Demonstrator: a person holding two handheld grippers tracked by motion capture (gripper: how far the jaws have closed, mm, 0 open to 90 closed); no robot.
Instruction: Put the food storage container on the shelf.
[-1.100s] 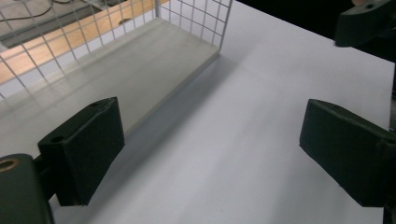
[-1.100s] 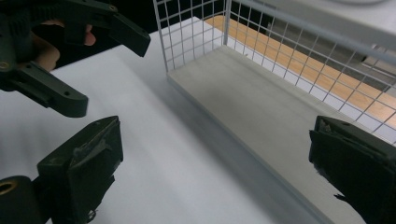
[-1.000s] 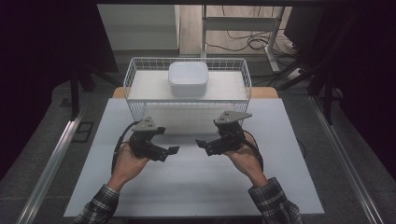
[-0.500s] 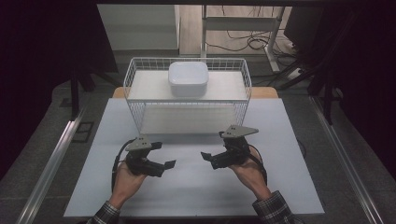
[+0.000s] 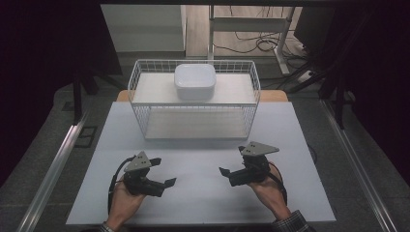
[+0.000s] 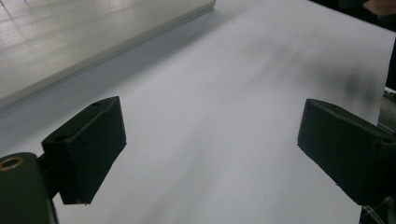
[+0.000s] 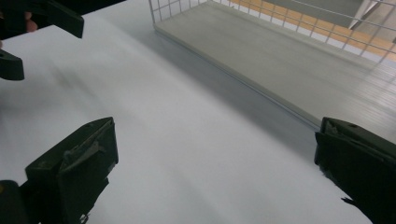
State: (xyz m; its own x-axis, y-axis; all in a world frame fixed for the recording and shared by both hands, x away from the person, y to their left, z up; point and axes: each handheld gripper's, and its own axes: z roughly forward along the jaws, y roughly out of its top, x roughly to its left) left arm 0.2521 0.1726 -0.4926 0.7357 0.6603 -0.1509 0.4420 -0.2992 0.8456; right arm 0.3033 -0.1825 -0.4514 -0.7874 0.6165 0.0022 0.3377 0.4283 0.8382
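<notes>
A white table top (image 5: 203,193) covers most of the high view, with grey floor on both sides and a metal rail (image 5: 53,169) running along the left edge.

At the far end of the table stands a white wire basket (image 5: 251,104) with tall mesh walls. A flat white board (image 5: 193,123) lies on its bottom. Higher up, a second white board (image 5: 150,89) rests like a shelf across the basket. On that upper board, near the middle, sits a white, rounded, square-cornered dish (image 5: 195,81); whether anything lies inside it cannot be told from here. The lower board has nothing on it.

In the right gripper view the near corner of the basket (image 7: 177,7) and its lower board (image 7: 280,60) fill the upper right, with the table (image 7: 163,140) in front of them.

Both hands are on the near half of the table, well apart from the basket and from each other. The left hand (image 5: 126,200) holds the left gripper (image 5: 164,171), which points toward the middle of the table; its jaws are wide apart, with bare table (image 6: 210,130) between them in the left gripper view. The right hand (image 5: 268,186) holds the right gripper (image 5: 231,168), pointing inward toward the left one. Its jaws are also spread wide and hold nothing. A grey three-cornered plate (image 5: 259,149) sits on top of it, and a checked sleeve (image 5: 292,224) shows at the wrist.
</notes>
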